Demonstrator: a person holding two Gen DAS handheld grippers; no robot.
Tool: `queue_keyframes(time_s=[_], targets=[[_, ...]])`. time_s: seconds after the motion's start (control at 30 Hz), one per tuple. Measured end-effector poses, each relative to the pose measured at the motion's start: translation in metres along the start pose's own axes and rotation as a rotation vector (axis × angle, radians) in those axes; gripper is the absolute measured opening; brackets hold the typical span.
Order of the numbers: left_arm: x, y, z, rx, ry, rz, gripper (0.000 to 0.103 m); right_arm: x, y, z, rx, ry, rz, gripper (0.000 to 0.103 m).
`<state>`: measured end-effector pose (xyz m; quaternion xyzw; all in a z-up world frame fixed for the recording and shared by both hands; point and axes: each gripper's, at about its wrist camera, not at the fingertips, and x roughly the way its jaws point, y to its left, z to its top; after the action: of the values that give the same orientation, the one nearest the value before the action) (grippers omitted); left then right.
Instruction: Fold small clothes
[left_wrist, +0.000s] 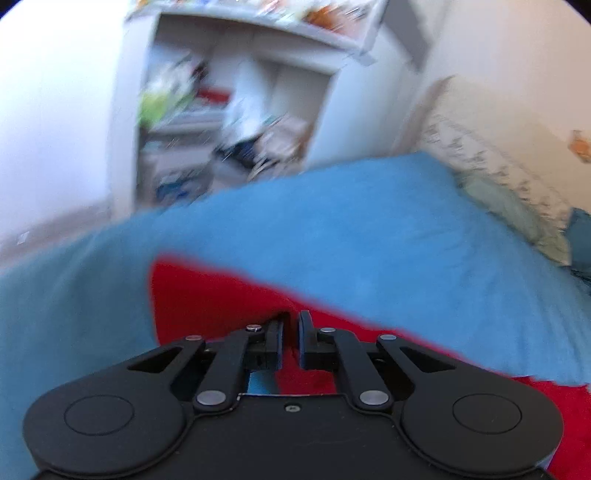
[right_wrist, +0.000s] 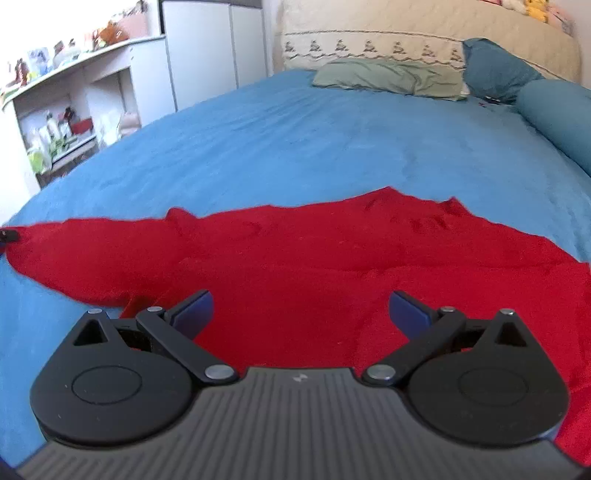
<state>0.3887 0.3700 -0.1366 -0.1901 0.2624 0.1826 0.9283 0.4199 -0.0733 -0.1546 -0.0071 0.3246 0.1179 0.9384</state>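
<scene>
A red cloth (right_wrist: 295, 251) lies spread across the blue bedcover (right_wrist: 295, 140). My right gripper (right_wrist: 300, 308) is open just above the cloth's near part, with nothing between its fingers. In the blurred left wrist view the red cloth (left_wrist: 207, 295) lies under my left gripper (left_wrist: 291, 325). The left jaws are nearly closed with a narrow gap, and red cloth shows in that gap. I cannot tell whether they pinch it. The left gripper's fingertip (right_wrist: 9, 235) shows at the cloth's far left end in the right wrist view.
A green pillow (right_wrist: 388, 75) and dark blue pillows (right_wrist: 495, 66) lie at the head of the bed by the cream headboard (right_wrist: 424, 33). A white shelf unit (right_wrist: 74, 103) with cluttered items stands to the left of the bed, and it also shows in the left wrist view (left_wrist: 229, 110).
</scene>
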Motion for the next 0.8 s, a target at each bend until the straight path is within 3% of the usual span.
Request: queue_keyframes(time_s=[0.13,0.27,0.33,0.47,0.6,0.7,0.73,0.8], targets=[[-0.042,-0.098,0.009,0.211,-0.110,-0.146,0.007,-0.019,-0.020,0.009,0.044,-0.037,-0.030,0.103],[-0.084,-0.223,-0.015,0.468,-0.205,-0.324,0.007,-0.049,-0.051,0.022,0.098,-0.069,-0.104,0.103],[-0.091,-0.279,-0.043,0.527,-0.166,-0.428,0.007,-0.062,-0.069,0.026,0.125,-0.066,-0.159,0.103],[-0.068,-0.362,-0.124,0.634,0.037,-0.535,0.007,-0.081,-0.108,0.022,0.159,-0.050,-0.238,0.103],[-0.036,-0.388,-0.201,0.669,0.232,-0.564,0.007,-0.087,-0.143,0.007,0.190,0.009,-0.275,0.103],[-0.034,-0.387,-0.223,0.693,0.235,-0.545,0.010,-0.087,-0.159,-0.008,0.200,0.044,-0.266,0.103],[-0.037,-0.386,-0.221,0.691,0.228,-0.551,0.013,-0.087,-0.163,-0.012,0.201,0.048,-0.263,0.103],[-0.042,-0.380,-0.209,0.664,0.245,-0.578,0.059,-0.085,-0.166,-0.017,0.204,0.045,-0.253,0.103]])
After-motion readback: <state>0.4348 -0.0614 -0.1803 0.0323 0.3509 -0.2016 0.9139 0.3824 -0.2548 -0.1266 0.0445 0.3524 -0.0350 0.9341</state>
